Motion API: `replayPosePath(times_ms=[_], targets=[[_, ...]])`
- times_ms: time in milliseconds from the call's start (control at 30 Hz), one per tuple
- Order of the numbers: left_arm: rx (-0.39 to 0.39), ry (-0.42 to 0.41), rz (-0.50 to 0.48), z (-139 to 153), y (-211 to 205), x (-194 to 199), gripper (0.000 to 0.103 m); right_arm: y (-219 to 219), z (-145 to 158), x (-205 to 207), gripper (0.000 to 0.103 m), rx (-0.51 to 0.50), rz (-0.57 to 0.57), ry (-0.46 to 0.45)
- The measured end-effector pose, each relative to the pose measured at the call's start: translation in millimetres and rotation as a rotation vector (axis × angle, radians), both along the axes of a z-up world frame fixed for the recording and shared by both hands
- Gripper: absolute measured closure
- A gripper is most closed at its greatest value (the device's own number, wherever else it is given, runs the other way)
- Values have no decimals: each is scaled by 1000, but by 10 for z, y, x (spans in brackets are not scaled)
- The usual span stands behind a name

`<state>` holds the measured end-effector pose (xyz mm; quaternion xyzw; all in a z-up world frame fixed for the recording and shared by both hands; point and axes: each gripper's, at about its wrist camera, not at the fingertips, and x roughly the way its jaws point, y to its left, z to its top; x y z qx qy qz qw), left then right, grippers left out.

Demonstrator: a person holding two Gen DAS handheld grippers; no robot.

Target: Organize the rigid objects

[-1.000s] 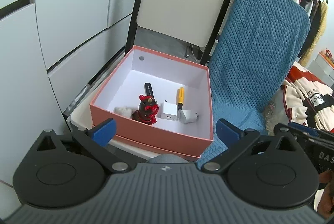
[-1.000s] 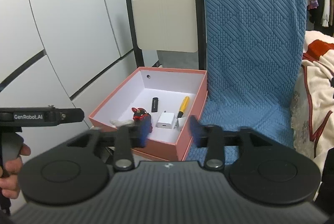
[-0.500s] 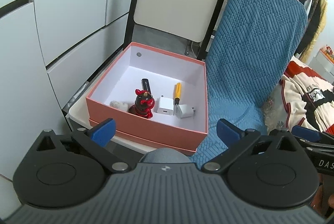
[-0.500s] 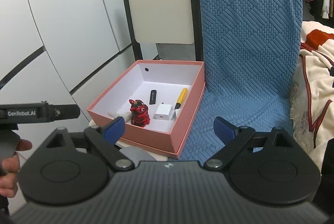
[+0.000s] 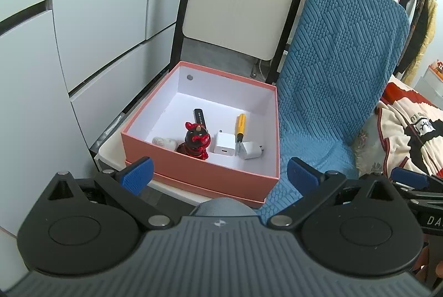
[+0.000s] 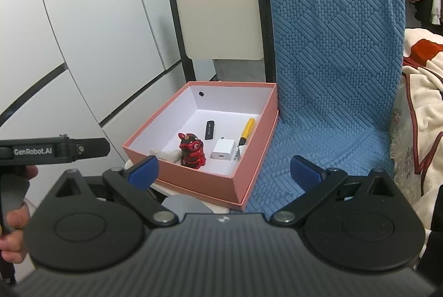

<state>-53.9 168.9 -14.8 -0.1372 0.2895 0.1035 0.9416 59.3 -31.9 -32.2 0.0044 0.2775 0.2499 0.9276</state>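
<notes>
Right wrist view: right gripper [image 6: 224, 168] jaws opening, nothing between. Left gripper [image 5: 218, 172] jaws wide, empty. Pink square cardboard box [image 5: 193, 167] holds red glossy figurine [image 5: 196, 140].

White lettering "GenRobot.AI" stands on the side of the black plastic handheld left gripper [image 6: 49, 150], seen at the left edge of the right wrist view. In the left wrist view, the white letters "DA" show on the black body of the right gripper [image 5: 432, 219] at the right edge, cut off by the frame. Black print on the cream blanket [image 5: 409, 128] is too distorted to read.
</notes>
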Motion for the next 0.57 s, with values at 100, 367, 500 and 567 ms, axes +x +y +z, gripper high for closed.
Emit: replayPosePath(times_ms=[100,367,500,567], targets=[[0,0,-3,-3,-12,-17,0,-3,-4,-4,0,1,2,5],[9,-9,-10,15,-19,-23,0,-24,24,3,0,10,2,3],[12,-8,-12,6,-17,-18,0,-21,19,7,0,10,6,1],[20,-12,-14,8,-22,-24,0,-21,14,5,0,8,7,-2]])
